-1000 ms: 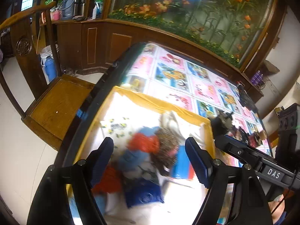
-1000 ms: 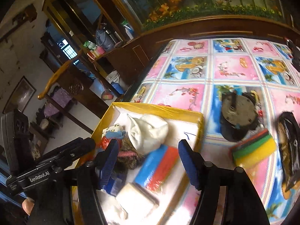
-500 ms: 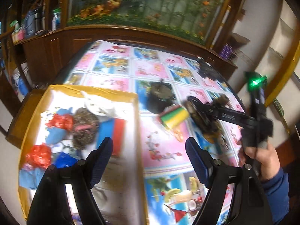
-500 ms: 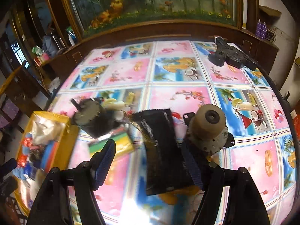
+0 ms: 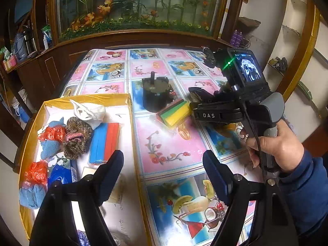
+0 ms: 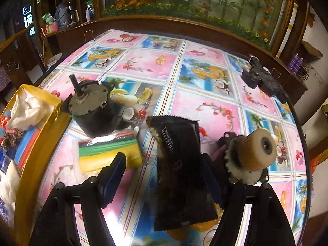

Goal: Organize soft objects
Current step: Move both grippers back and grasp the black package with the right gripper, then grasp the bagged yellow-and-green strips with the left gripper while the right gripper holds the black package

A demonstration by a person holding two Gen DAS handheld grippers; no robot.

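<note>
**Where things lay on my table**

A box [image 5: 129, 110] sat at the table's [image 5: 164, 149] left edge, holding a cloth [image 5: 90, 110] at its far end and a sponge block [image 5: 105, 143] nearer me. Just right of the box stood a motor [image 6: 92, 110]. A layered sponge [image 6: 108, 153] lay in front of the motor, touching it. Right of that sponge lay a flat packet [image 6: 180, 170], and right of the packet, a gear wheel [image 6: 252, 153]. A clamp-like tool [image 6: 262, 82] lay far back on the right.

Strong fisheye bending at edges, glare patches on the glossy tablecloth [image 6: 205, 78], dim room corners
</note>
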